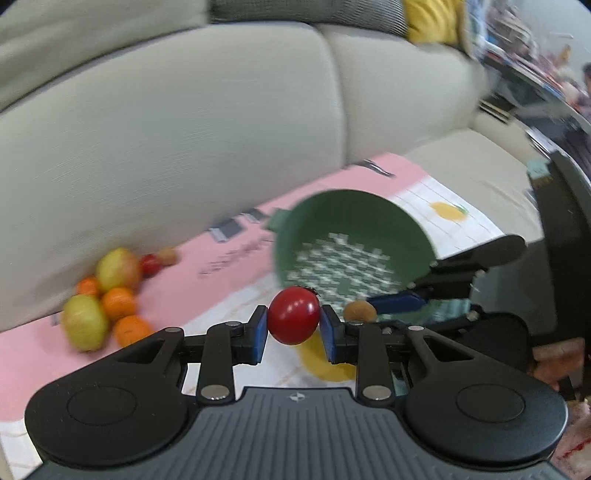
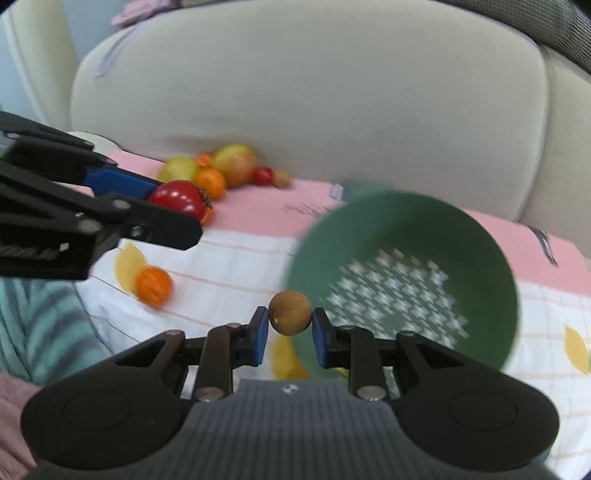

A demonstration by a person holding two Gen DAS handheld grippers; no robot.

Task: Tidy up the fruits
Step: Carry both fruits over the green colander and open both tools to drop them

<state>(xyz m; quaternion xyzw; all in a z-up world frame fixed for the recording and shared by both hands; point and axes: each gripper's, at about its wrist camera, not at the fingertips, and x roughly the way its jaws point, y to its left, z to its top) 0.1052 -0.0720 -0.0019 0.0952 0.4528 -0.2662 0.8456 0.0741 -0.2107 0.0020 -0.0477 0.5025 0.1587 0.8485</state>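
Note:
My left gripper [image 1: 293, 321] is shut on a red tomato [image 1: 293, 315], held above the cloth just short of the green perforated basket [image 1: 332, 218]. My right gripper [image 2: 290, 319] is shut on a small brown round fruit [image 2: 290, 313] at the basket's near rim [image 2: 406, 218]. The basket holds no fruit. In the right wrist view the left gripper [image 2: 177, 206] with its tomato [image 2: 179, 199] is at the left. In the left wrist view the right gripper [image 1: 364, 308] with its brown fruit [image 1: 360, 311] is at the right.
A pile of apples, oranges and small fruits [image 1: 110, 291] lies against the sofa back [image 1: 184, 129], also in the right wrist view [image 2: 221, 170]. One orange [image 2: 153, 286] lies alone on the white-and-pink cloth [image 2: 240, 258]. A yellow cushion [image 1: 432, 18] is far back.

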